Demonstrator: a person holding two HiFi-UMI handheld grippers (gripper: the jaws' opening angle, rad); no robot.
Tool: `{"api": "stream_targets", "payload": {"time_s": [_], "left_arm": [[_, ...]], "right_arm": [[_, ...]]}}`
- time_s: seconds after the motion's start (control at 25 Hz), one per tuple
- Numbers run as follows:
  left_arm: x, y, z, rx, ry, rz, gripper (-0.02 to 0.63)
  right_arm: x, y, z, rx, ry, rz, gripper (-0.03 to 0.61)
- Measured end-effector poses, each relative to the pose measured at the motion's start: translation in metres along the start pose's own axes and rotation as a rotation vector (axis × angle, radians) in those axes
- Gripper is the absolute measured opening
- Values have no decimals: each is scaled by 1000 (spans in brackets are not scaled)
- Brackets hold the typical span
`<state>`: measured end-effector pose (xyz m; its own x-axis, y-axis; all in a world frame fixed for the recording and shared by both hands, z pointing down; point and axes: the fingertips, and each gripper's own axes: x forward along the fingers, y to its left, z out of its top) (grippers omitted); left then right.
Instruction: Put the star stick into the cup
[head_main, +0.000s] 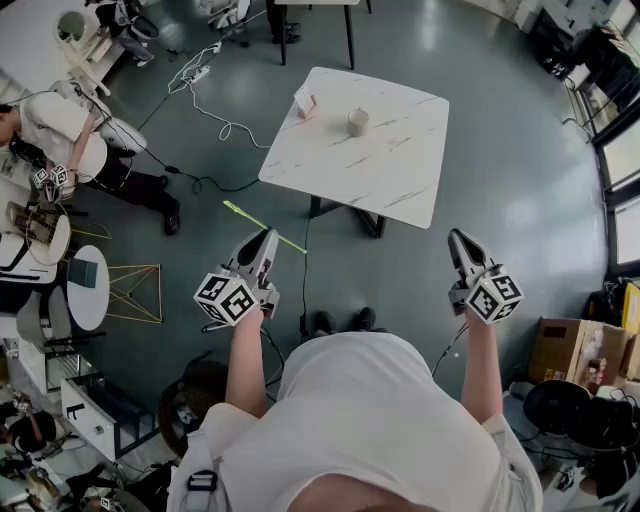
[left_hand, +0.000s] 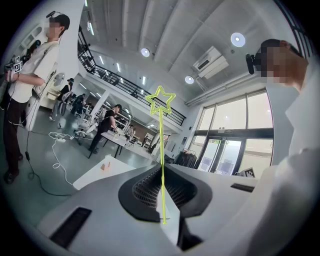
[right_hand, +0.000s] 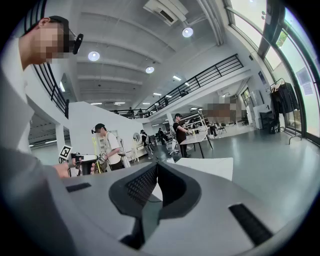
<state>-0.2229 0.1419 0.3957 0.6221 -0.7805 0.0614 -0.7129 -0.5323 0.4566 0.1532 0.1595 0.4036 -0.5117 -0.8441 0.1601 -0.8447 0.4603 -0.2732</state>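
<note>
Stick in hand, cup not yet reached.

Left gripper (head_main: 268, 238) is clamped on the stick (head_main: 262, 226), the thin yellow-green shaft pinched between its jaws and the star standing high above them in the left gripper view; right gripper (head_main: 458, 238) is closed narrow with nothing between its jaws; both hang in the air on the near side of the table (head_main: 390, 170), well apart from it; the cup (head_main: 358, 122) sits upright near the table's far edge, toward the far-left corner, just beside a small block (head_main: 306, 102); so the pickup looks done; the carry to the cup and the drop into it are left.
</note>
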Motion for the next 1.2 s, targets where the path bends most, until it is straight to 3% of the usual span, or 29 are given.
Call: {"api": "stream_targets", "payload": {"time_s": [0.52, 1.2], "left_arm": [[3, -11, -6, 4, 5, 12, 25], [27, -35, -22, 5, -11, 92, 25]], "right_arm": [[2, 1, 5, -9, -2, 40, 26], [-9, -36, -2, 25, 21, 118, 26]]}}
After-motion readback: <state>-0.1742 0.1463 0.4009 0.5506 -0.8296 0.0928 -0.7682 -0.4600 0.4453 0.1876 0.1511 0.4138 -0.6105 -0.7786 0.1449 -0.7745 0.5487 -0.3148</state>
